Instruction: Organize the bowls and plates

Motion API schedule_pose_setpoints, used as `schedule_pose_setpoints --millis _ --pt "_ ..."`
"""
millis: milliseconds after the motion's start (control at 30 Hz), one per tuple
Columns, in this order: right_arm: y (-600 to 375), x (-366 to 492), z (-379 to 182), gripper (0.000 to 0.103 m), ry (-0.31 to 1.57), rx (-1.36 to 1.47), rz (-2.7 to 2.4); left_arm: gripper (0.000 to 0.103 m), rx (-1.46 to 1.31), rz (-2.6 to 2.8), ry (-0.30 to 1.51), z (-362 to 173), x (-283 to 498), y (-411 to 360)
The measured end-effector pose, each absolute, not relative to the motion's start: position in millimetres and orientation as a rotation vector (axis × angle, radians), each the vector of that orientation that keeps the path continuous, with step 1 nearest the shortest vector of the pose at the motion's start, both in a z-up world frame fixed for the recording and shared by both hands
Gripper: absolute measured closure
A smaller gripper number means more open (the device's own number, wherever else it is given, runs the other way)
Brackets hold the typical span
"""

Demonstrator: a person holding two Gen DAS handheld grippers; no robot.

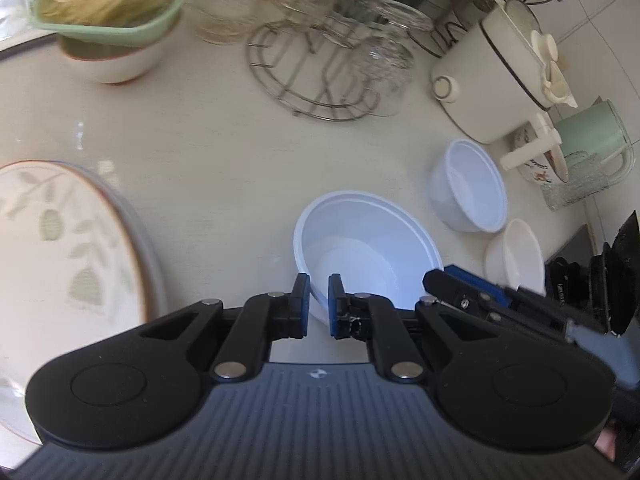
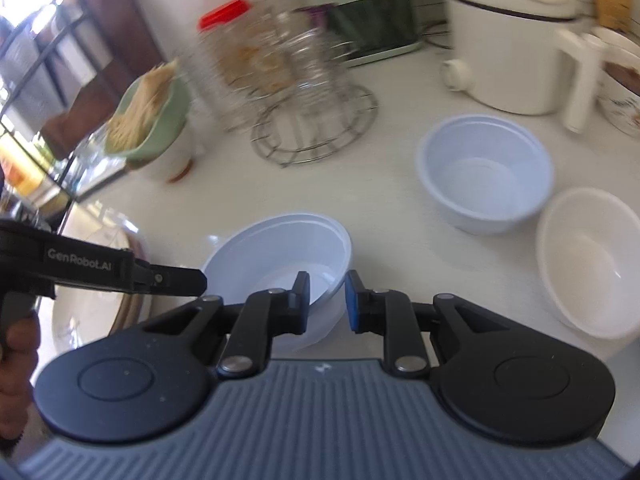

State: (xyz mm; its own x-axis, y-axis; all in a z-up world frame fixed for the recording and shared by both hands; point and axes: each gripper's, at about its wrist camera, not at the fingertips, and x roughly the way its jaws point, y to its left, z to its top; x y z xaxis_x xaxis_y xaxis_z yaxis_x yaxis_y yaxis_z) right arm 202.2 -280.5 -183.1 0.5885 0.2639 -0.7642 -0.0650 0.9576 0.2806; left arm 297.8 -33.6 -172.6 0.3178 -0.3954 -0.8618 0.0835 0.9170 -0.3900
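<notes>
Both grippers hold one white plastic bowl [image 1: 368, 248] by opposite sides of its rim. In the left wrist view my left gripper [image 1: 319, 302] is shut on the near rim, with the thin wall between the pads. My right gripper [image 1: 438, 280] reaches the same bowl from the right. In the right wrist view my right gripper [image 2: 328, 300] is shut on the white plastic bowl [image 2: 276, 256], one finger inside and one outside. The left gripper [image 2: 194, 278] meets its left rim. A leaf-patterned plate [image 1: 60, 240] lies to the left.
A second white plastic bowl [image 2: 486, 172] and a cream bowl [image 2: 592, 260] stand on the pale counter [image 1: 224, 148] to the right. Behind are a wire rack of glasses [image 1: 320, 64], a white cooker [image 1: 488, 80], a green kettle [image 1: 596, 140] and a green dish of noodles [image 1: 112, 8] on a bowl.
</notes>
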Motion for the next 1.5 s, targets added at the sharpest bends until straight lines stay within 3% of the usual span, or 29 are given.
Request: schedule_pose_setpoints --millis 600,1200,1500 --pt "-239 201 -196 0.082 0.970 0.246 0.229 0.092 -0.325 -0.333 1.217 -180 293 2" --pt "-233 195 -134 0.080 0.804 0.228 0.078 0.091 -0.179 -0.412 1.016 -103 287 17" --pt "-224 183 -115 0.080 0.765 0.252 0.038 0.091 -0.168 -0.455 0.996 -99 273 26"
